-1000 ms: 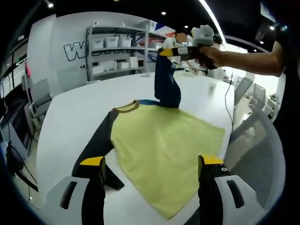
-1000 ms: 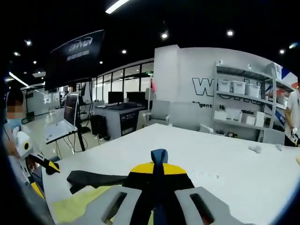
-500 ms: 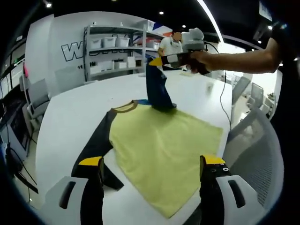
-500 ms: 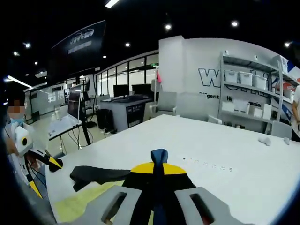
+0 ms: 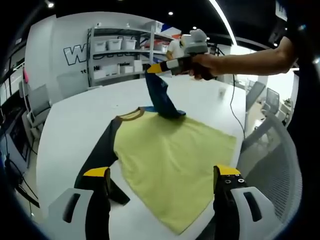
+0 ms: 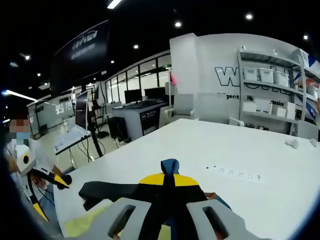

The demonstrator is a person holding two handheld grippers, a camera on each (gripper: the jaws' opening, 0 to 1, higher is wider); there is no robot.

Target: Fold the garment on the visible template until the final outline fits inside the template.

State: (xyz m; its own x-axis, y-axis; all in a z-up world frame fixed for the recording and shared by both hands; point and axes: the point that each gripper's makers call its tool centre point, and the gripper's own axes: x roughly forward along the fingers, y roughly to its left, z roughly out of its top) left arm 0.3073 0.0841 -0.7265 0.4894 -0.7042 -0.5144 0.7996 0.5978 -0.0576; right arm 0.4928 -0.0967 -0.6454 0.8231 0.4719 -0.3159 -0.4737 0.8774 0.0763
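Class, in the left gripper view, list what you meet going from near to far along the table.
Left tool → yellow shirt body → collar → lifted blue sleeve → right tool → shelves.

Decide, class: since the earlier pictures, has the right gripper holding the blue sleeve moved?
Yes. The right gripper, shut on the blue sleeve, has shifted leftward over the yellow shirt, toward the shelving.

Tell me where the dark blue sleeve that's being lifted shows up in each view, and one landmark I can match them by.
Left gripper view: the dark blue sleeve hangs upper centre, pinched by the right hand-held gripper, its base at the yellow shirt body.
Right gripper view: a sleeve tip pokes up at bottom centre between the shut jaws.
Shared landmark: the shelf of white bins against the lettered wall.
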